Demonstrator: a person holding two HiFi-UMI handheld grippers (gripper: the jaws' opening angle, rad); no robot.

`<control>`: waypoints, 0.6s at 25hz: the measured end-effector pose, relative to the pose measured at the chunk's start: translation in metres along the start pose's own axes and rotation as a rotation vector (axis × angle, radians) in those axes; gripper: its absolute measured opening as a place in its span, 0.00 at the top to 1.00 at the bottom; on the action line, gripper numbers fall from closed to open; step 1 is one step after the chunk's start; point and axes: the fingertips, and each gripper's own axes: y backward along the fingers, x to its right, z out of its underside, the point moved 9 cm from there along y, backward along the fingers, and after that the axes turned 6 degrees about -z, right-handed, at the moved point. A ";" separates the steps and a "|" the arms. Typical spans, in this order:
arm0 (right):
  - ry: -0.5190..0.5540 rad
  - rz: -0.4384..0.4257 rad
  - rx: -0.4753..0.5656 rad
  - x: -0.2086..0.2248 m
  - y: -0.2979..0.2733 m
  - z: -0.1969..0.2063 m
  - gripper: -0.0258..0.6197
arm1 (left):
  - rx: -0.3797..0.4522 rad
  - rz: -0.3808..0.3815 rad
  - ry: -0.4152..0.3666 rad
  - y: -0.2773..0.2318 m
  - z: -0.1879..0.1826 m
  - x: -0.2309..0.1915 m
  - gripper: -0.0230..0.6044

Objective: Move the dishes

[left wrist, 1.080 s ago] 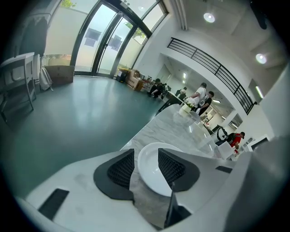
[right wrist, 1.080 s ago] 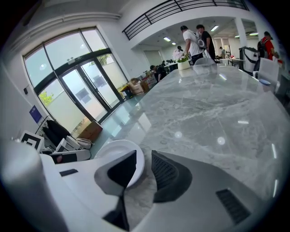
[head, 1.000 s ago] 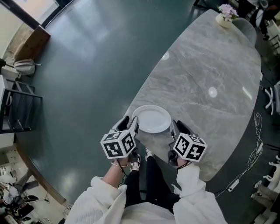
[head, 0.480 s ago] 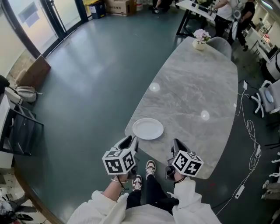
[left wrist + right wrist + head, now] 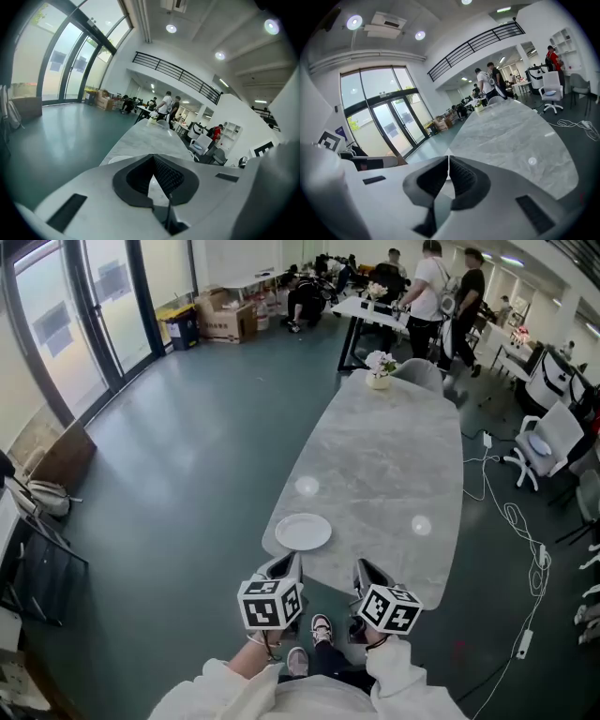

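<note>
I find no word, number or brand that I can read. The left marker cube [image 5: 270, 604] and the right marker cube [image 5: 389, 607] carry only black-and-white square patterns — no letters or digits. Far ahead and to the left of my left gripper [image 5: 284, 566] stand cardboard boxes [image 5: 225, 322] — any print on them is too small to make out.

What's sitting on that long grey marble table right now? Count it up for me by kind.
White plate: 1
Pot of flowers: 1
Total: 2
</note>
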 end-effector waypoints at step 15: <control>0.008 0.053 0.095 0.010 0.083 0.004 0.87 | -0.001 0.078 -0.040 0.025 0.020 0.046 0.95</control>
